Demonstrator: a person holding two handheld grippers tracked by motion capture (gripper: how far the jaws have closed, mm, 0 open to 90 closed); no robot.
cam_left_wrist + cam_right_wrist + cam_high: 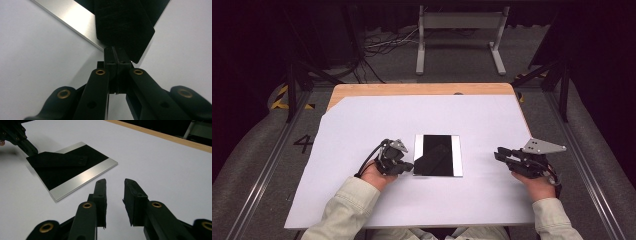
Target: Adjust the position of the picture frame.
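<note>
With our left gripper (404,162) pinched shut at the near left corner of the thin, stiff, slippery-looking black plate with silver aluminium edges (437,155) lying mid-table, and our right gripper (115,185) open and empty, we'd grip an edge.

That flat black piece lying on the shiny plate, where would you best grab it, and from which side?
Probably by its thin edge at the corner nearest the left gripper, coming in low from the plate's left side. The black piece lies flat, so there is nothing to pinch from above; in the left gripper view, its corner overhangs the plate's edge.
</note>
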